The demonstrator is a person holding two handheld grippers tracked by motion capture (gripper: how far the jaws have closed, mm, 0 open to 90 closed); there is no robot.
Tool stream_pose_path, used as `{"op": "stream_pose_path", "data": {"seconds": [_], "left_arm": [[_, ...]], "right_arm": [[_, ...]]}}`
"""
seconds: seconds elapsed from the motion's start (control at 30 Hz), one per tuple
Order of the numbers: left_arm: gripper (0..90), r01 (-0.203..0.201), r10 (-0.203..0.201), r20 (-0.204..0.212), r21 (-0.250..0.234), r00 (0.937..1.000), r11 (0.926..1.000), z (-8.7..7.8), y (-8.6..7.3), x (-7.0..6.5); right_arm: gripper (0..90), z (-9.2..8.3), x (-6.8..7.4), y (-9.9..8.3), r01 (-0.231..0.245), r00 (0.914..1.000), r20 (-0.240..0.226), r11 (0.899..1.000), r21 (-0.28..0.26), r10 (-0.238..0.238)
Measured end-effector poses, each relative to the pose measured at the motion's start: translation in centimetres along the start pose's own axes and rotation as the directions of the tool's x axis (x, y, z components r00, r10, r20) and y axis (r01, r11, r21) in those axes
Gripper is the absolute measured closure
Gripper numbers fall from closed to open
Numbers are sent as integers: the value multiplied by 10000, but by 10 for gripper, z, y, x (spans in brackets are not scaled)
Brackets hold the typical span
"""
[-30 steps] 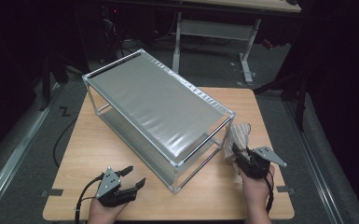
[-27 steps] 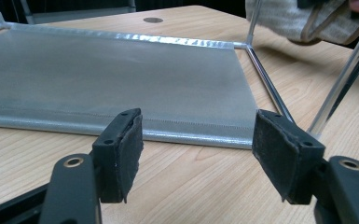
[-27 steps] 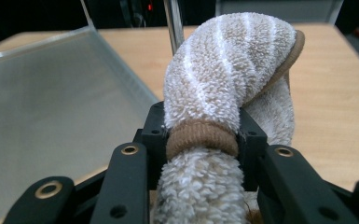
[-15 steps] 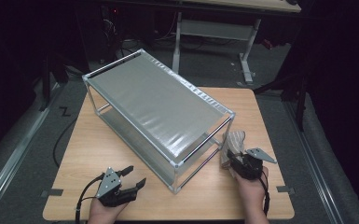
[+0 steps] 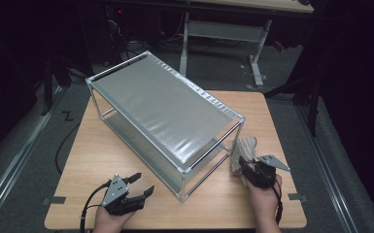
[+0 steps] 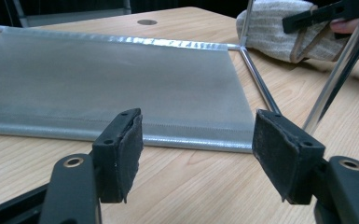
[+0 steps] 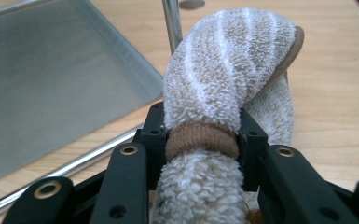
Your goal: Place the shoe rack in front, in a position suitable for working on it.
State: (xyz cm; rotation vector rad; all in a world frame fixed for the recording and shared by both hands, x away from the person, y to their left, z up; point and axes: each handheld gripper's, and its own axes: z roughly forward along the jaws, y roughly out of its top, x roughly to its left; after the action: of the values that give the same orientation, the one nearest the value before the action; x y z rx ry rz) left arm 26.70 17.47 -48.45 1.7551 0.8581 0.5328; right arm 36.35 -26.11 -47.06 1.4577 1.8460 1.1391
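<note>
Now, with the right gripper point(image 7: 200, 135) clamped partway shut on the fuzzy striped slipper point(image 7: 224, 70) at lower right of the high view beside the shelf rack point(image 5: 165, 104), keep that squeeze firm and lift it clear of the rack's corner post point(image 7: 171, 21) before steering toward a shelf, while the left gripper point(image 6: 198, 149) waits wide open and empty.

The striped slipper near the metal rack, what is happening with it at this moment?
A person holds a claw in each hand at a wooden table. The right claw is shut on a fuzzy striped slipper, just beside the corner of the two-tier metal rack. The left claw is open and holds nothing; it faces the rack's lower shelf. The slipper is not yet on the rack.
</note>
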Motion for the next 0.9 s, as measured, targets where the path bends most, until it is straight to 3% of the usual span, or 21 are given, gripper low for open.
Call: {"op": "stream_pose_path", "data": {"seconds": [0.13, 0.17, 0.2, 0.3, 0.37, 0.6, 0.83, 0.9], "left_arm": [[337, -105, 105, 192, -15, 9998, 9999, 5, 3, -1], [337, 332, -325, 275, -277, 9991, 9991, 8, 3, -5], [337, -163, 163, 267, -22, 9995, 9999, 6, 4, -2], [338, -216, 218, 453, -44, 9987, 9998, 9, 5, -4], [338, -251, 253, 544, -39, 9982, 9997, 11, 5, -6], [342, -301, 301, 862, -16, 9958, 9995, 17, 6, -15], [342, -568, 544, 1150, 178, 9919, 9982, 27, 7, -22], [342, -612, 587, 1224, 173, 9907, 9980, 28, 7, -24]], "right_arm": [[643, -13, 1, 11, 311, 9994, 155, 9992, -242, -307], [643, -19, -1, 15, 322, 9992, 250, 9989, -340, -314], [643, -23, -3, 17, 291, 9991, 314, 9987, -419, -278], [642, -38, -10, 23, 535, 9967, 645, 9973, -497, -502], [641, -49, -15, 21, 322, 9971, 704, 9974, -650, -276], [636, -63, -30, -13, 5, 9925, 1217, 9983, -576, 65], [621, -58, -44, -36, -476, 9930, 1092, 9988, 141, 458], [608, -54, -43, -40, -295, 9928, 1174, 9987, 426, 243]]}}
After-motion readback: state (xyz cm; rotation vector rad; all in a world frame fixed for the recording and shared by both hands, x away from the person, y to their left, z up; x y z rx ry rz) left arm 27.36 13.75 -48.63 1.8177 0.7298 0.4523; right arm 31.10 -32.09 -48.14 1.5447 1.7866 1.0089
